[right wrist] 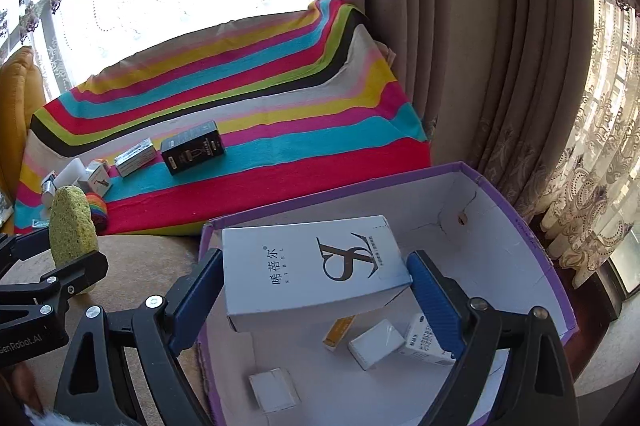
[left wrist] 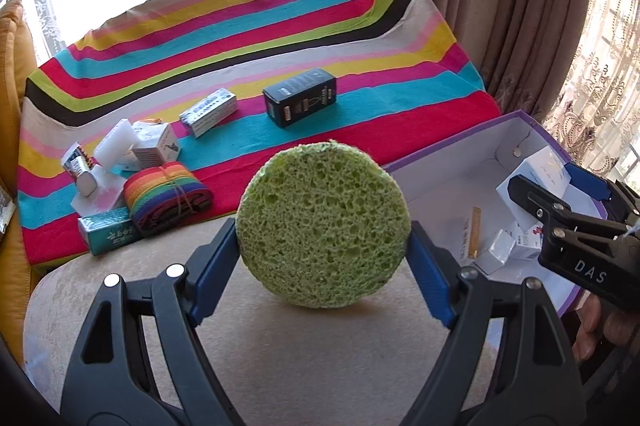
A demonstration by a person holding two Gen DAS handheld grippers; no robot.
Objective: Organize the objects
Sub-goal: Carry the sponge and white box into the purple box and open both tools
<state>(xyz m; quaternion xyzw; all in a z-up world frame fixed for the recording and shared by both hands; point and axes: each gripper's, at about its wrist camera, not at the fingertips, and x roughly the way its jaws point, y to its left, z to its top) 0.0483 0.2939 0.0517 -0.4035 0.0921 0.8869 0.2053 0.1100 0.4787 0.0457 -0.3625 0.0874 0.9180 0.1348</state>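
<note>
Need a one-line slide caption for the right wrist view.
Right hand-held gripper holds a white carton above the purple-rimmed box.

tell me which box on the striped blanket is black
The tall-sided black box lying farthest right on the blanket; the other boxes there are silver, white or teal.

"DAS" was printed in pale letters on the black body of the right gripper point(left wrist: 532, 166). "GenRobot.AI" was read on the left gripper point(right wrist: 72, 268). The white box point(right wrist: 316, 266) bore "SIBEL", Chinese characters – 晞蓓尔 – and a dark monogram; smaller boxes' print could not be read.
</note>
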